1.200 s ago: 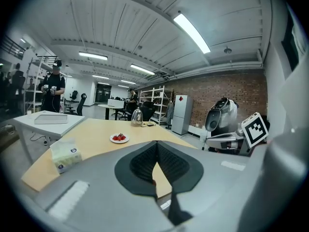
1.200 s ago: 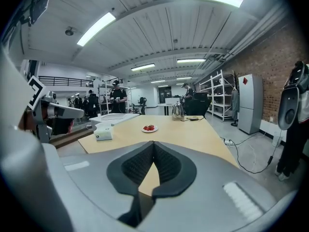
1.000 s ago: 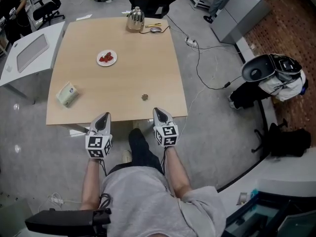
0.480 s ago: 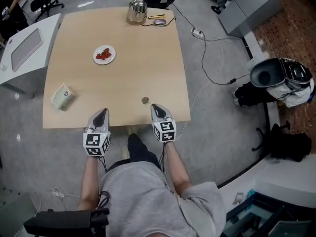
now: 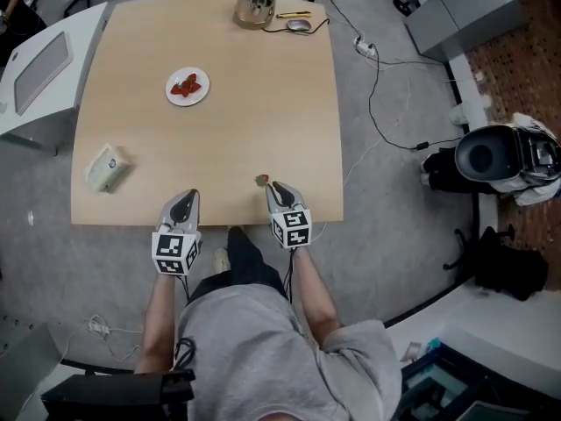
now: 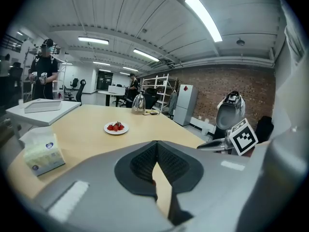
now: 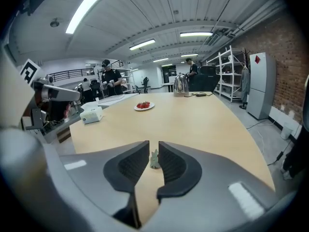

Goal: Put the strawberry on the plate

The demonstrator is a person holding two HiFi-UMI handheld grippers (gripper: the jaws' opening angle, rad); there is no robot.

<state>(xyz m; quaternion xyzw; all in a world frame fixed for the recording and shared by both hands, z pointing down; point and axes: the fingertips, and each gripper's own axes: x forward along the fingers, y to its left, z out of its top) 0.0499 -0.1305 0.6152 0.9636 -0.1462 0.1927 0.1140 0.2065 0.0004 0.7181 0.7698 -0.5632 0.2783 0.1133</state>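
One small greenish strawberry on light wooden table, in the gap of right gripper jaws, which have just been opening; ungripped. Left gripper jaws closed. Approach step; next: close, carry to white round plate.

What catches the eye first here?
A white plate of red strawberries stands out on the far left part of the wooden table. At the table's near edge a small greenish object sits right at the tips of the right gripper, whose jaws have just been opening; it shows in the gap between them, not clamped.
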